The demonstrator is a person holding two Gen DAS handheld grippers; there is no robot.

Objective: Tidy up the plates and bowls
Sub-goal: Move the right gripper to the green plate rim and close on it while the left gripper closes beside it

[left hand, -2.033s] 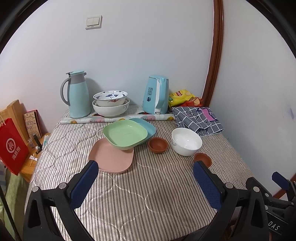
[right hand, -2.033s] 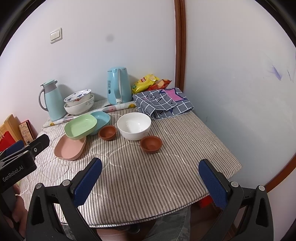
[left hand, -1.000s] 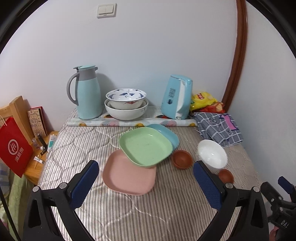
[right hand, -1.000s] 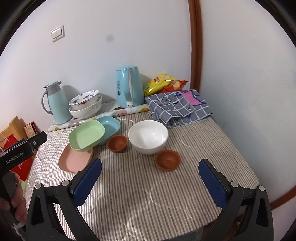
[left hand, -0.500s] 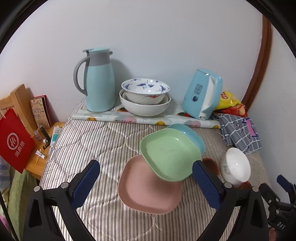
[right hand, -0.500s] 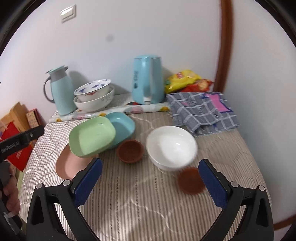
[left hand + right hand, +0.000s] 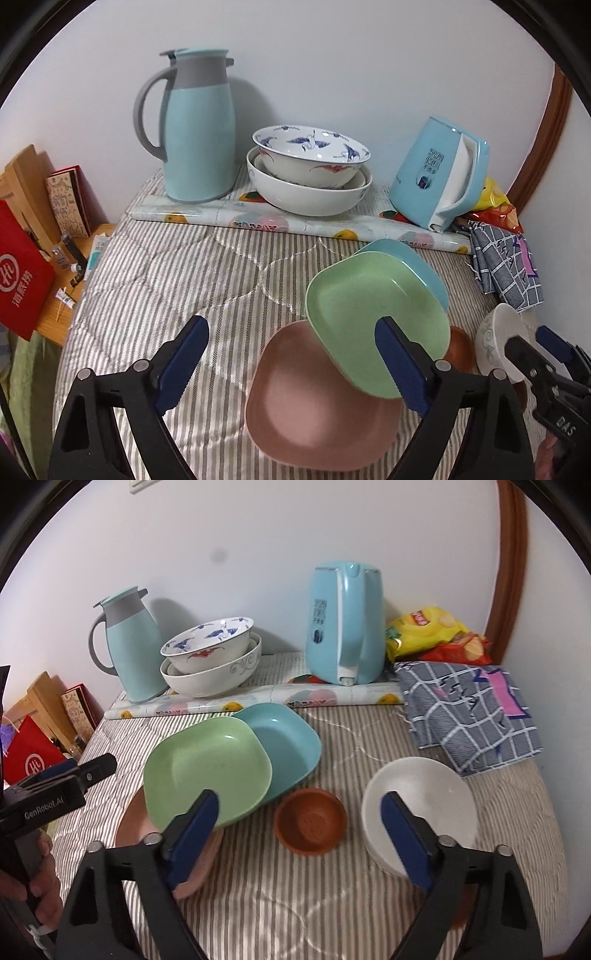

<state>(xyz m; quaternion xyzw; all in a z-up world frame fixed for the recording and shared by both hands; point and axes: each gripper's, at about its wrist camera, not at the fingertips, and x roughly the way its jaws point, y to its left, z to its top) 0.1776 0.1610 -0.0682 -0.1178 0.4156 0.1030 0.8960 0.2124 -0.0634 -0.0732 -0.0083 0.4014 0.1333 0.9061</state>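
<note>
A green plate (image 7: 365,310) leans on a blue plate (image 7: 410,258) and overlaps a pink plate (image 7: 314,406) on the striped table. My left gripper (image 7: 290,328) hovers over the pink plate's left edge. Its jaws are closing with nothing gripped. In the right wrist view, a small brown bowl (image 7: 310,821) sits between the green plate (image 7: 207,771) and a white bowl (image 7: 417,805). My right gripper (image 7: 299,799) hangs above the brown bowl, its jaws closing and apart from it. Another brown dish is mostly hidden behind its right finger.
Two large white bowls (image 7: 310,173) are stacked at the back between a light blue thermos jug (image 7: 199,136) and a blue kettle (image 7: 439,177). A rolled printed sheet (image 7: 295,221) lies in front of them. A checked cloth (image 7: 469,709) and snack bags (image 7: 428,635) fill the back right.
Both grippers have come forward and lower toward the dishes, which now look much larger. The finger gaps of both have narrowed slightly. No dish has moved.
</note>
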